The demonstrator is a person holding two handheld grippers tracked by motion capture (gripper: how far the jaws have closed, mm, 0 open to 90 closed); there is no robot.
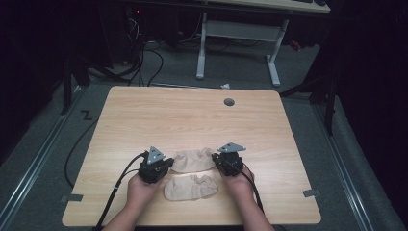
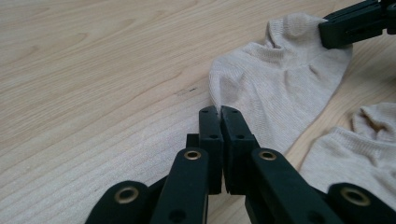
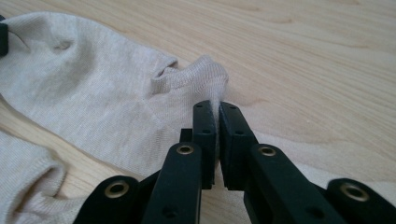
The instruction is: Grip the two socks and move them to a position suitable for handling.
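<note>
The far sock (image 1: 193, 160) lies on the desk (image 1: 192, 115) with its long axis left to right, left tongs (image 1: 166, 164) clamped on its left end, right tongs (image 1: 217, 160) on its right end.

Far beige sock (image 1: 193, 160) flat on table, pinched at both ends; near sock (image 1: 190, 187) apparently loose.

A light wooden surface (image 1: 144, 115) with rounded corners carries a round grey grommet hole (image 1: 229, 102) toward one o'clock. A second beige sock (image 1: 191, 187) lies loose near six o'clock. Beyond the far edge, at twelve o'clock, a white desk frame (image 1: 238, 36) stands on grey carpet (image 1: 173, 67), with dark cables (image 1: 144, 57) at eleven o'clock.
</note>
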